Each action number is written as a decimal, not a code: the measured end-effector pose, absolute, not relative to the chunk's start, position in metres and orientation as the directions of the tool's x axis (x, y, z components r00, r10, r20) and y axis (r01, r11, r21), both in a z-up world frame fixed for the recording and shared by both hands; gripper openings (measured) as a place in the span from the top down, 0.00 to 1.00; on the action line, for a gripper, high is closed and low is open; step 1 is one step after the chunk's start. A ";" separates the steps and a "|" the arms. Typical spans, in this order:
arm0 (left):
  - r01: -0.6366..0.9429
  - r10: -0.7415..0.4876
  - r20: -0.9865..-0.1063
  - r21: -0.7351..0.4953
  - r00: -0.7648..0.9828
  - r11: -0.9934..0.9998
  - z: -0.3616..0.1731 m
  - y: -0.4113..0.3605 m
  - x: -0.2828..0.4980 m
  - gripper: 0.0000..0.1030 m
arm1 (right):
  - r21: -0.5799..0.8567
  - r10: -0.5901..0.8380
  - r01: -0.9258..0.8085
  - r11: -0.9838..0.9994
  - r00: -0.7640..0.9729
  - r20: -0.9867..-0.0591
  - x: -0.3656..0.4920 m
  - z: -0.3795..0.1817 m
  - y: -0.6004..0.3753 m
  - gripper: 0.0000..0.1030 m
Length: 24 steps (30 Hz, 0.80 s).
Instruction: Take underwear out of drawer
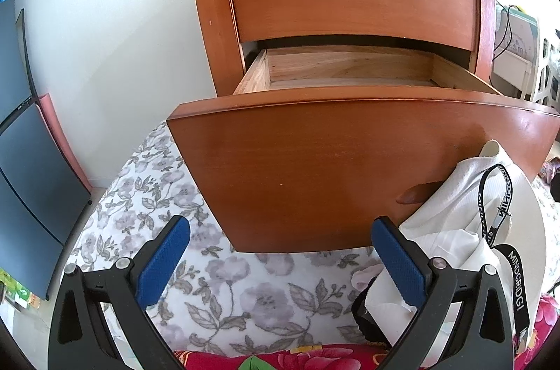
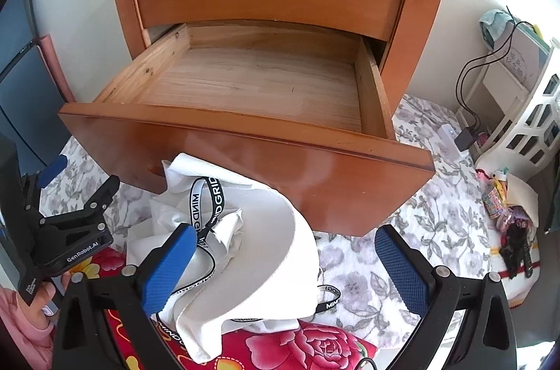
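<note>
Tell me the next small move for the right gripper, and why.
Probably lift the right hand-held gripper clear and back. Its jaws stand wide open, the white underwear lies on the bedding in front of the drawer, and the drawer looks empty, so nothing seems left to grasp.

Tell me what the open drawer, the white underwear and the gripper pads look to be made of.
Open drawer: wood, with a raw pale grain inside and a glossy reddish varnished front.
White underwear: soft knit fabric, probably cotton, that creases and drapes, with a black-and-white woven lettered band.
Right gripper pads: blue, finely dimpled, likely rubber or plastic, on black plastic-looking arms.
</note>
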<state>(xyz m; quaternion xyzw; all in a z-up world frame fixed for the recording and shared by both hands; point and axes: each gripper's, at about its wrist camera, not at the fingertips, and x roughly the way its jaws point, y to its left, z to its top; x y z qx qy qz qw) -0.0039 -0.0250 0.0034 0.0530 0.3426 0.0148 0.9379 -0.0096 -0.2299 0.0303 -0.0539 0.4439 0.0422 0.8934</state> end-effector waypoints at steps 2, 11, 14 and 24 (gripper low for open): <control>0.003 0.065 -0.642 0.104 0.764 0.995 0.006 -0.023 -0.006 0.00 | -0.057 0.032 -0.127 0.990 0.609 -0.792 -0.010 0.032 -0.229 0.00; 0.028 -0.009 -0.672 0.017 0.740 0.999 0.018 -0.019 -0.017 0.00 | -0.021 0.061 -0.120 0.993 0.635 -0.770 -0.017 0.041 -0.228 0.00; 0.028 -0.023 -0.674 -0.004 0.738 1.000 0.022 -0.020 -0.021 0.00 | -0.021 0.065 -0.125 0.992 0.644 -0.763 -0.020 0.044 -0.225 0.00; -0.021 0.018 -0.674 0.003 0.739 1.000 0.033 -0.023 -0.028 0.00 | -0.010 0.083 -0.136 0.991 0.665 -0.742 -0.028 0.051 -0.221 0.00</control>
